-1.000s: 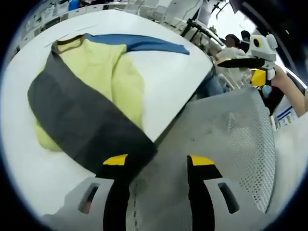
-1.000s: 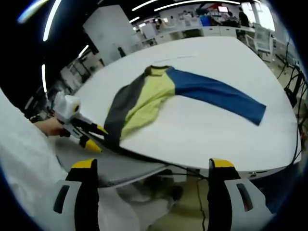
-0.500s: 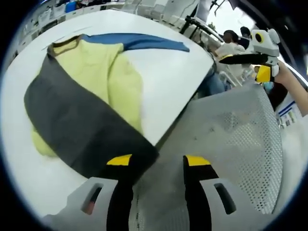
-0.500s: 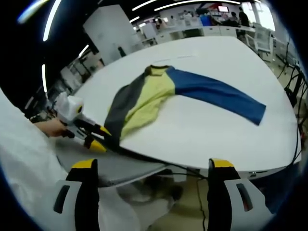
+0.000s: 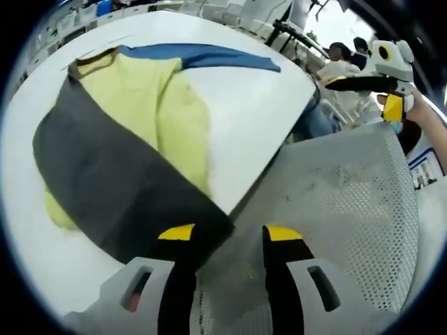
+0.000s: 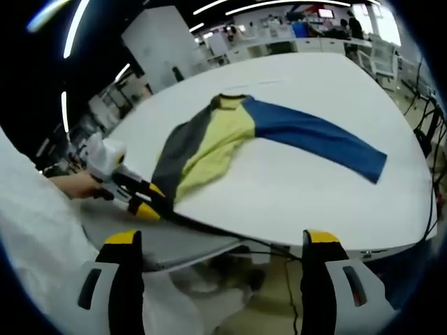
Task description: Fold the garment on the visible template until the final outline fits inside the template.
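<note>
The left hand-held gripper (image 5: 222, 234) sits at the near edge of the white tabletop (image 5: 244, 105), its yellow-tipped jaws parted, one jaw at the cuff of the grey sleeve (image 5: 119, 174), the other over a grey mesh chair back (image 5: 349, 209). Whether the cuff is pinched cannot be told. In the right gripper view, the left hand-held gripper (image 6: 145, 199) touches the cuff at the table's near-left edge. The right hand-held gripper (image 6: 222, 241) hangs off the near edge, jaws wide apart, holding nothing. The garment (image 6: 230, 139) lies flat on the tabletop: yellow body, grey sleeve toward the near left, blue sleeve (image 6: 314, 139) stretched to the right.
</note>
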